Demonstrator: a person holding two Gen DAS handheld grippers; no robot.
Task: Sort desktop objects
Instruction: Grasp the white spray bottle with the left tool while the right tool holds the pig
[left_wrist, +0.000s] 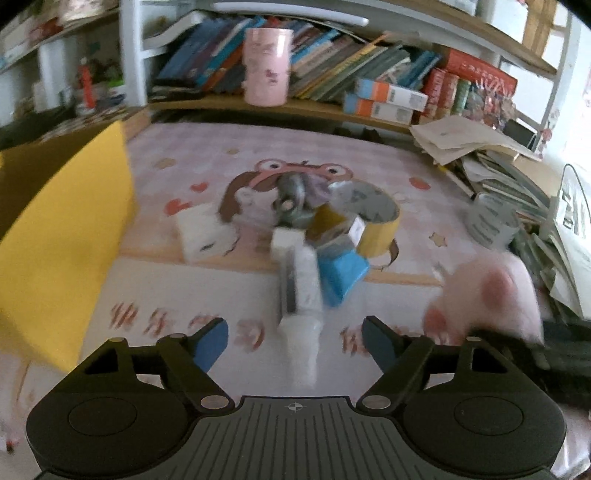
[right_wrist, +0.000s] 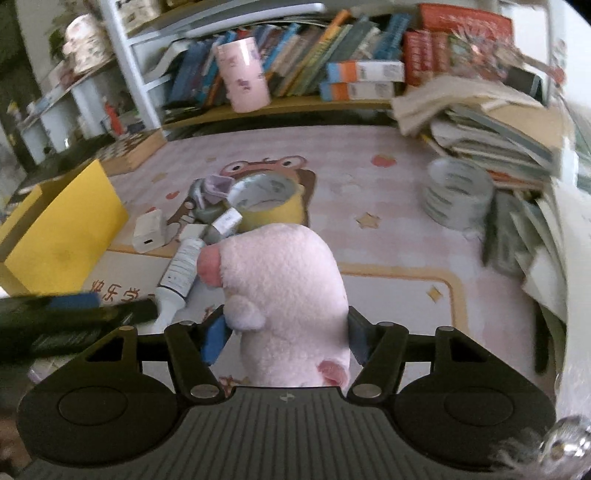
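My right gripper (right_wrist: 286, 341) is clenched on the pink plush pig (right_wrist: 284, 295). My left gripper (left_wrist: 295, 341) is released around the white tube (left_wrist: 301, 295), whose long axis points away from it toward the yellow tape roll (left_wrist: 376, 221); left is nearer.

This was a child's study desk in a home. A pink checked desk mat (right_wrist: 369, 229) printed with a cartoon character covered the top. Leaning picture books (left_wrist: 332, 59) packed the wooden shelf (left_wrist: 295, 107) behind it, loose papers and booklets (right_wrist: 480, 122) were heaped at the right, and a pink plush pig toy (right_wrist: 288, 295) lay there.
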